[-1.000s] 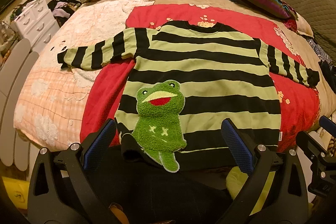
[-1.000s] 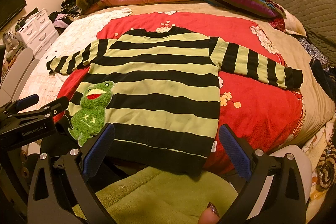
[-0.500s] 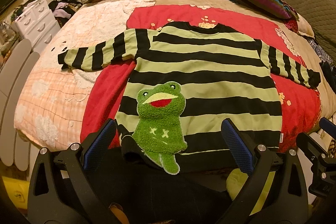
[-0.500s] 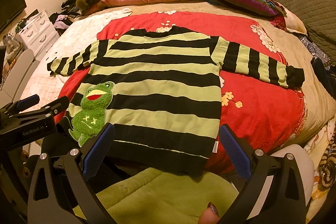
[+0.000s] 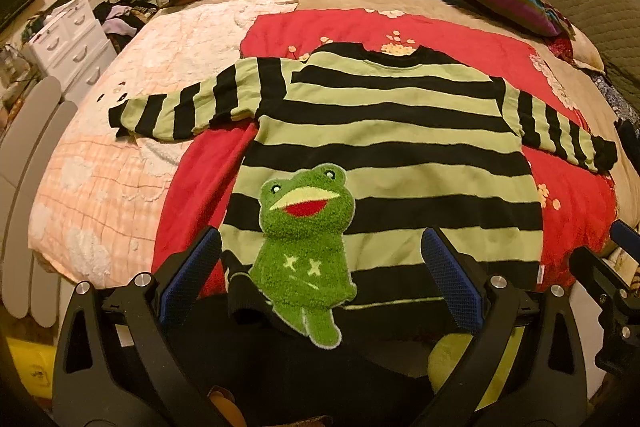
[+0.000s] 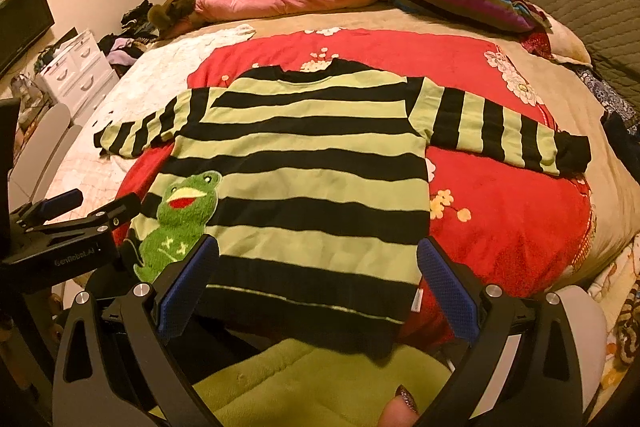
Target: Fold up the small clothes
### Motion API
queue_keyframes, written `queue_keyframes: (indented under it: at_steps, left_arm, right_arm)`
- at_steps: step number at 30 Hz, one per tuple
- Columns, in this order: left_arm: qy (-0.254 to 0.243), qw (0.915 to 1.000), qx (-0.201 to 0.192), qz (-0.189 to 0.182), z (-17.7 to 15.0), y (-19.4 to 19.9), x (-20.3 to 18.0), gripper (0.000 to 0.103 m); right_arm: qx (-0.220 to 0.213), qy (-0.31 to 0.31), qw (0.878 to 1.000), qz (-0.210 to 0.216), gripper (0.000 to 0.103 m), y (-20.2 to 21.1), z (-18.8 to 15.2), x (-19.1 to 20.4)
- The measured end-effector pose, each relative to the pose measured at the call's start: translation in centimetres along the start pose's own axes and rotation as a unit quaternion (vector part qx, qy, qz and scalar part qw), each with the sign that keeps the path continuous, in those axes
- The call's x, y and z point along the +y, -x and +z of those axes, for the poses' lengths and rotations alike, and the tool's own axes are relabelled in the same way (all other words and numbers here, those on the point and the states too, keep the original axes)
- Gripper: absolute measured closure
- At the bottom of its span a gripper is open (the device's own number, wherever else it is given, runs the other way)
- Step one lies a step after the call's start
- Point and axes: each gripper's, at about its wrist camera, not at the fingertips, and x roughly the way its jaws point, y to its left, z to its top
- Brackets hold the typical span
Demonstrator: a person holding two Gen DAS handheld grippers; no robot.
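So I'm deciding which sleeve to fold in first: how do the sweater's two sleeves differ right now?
The left sleeve lies mostly on the pale peach quilt; the right sleeve lies across the red blanket. The left sleeve's underside looks rumpled; the right sleeve lies smoother. Both are green-and-black striped, spread outward, unfolded.

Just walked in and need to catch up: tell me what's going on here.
A person holds tongs in each hand over a bed, set to fold a striped sweater with a frog patch. It lies flat on a red blanket, both sleeves spread out, nothing folded yet. The left tongs and right tongs hang open near the hem, gripping nothing.
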Motion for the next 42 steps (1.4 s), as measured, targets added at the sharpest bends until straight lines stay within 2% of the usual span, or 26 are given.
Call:
queue_keyframes:
  at_steps: [14, 26, 42]
  left_arm:
    - [0.022, 0.9997, -0.013, 0.006, 3.2, -1.7, -0.8, 0.009]
    - [0.030, 0.9995, -0.005, 0.006, 5.5, -4.2, -2.2, 0.009]
    - [0.021, 0.9997, 0.011, -0.001, 8.2, -9.0, -4.9, 0.009]
  right_arm:
    - [-0.027, -0.019, 0.999, -0.008, 0.004, -2.1, 3.7, -2.9]
    - [-0.033, -0.044, 0.998, -0.018, 0.004, -4.8, 6.2, -5.8]
    - [-0.041, -0.079, 0.994, -0.062, 0.004, -7.7, 9.3, -11.2]
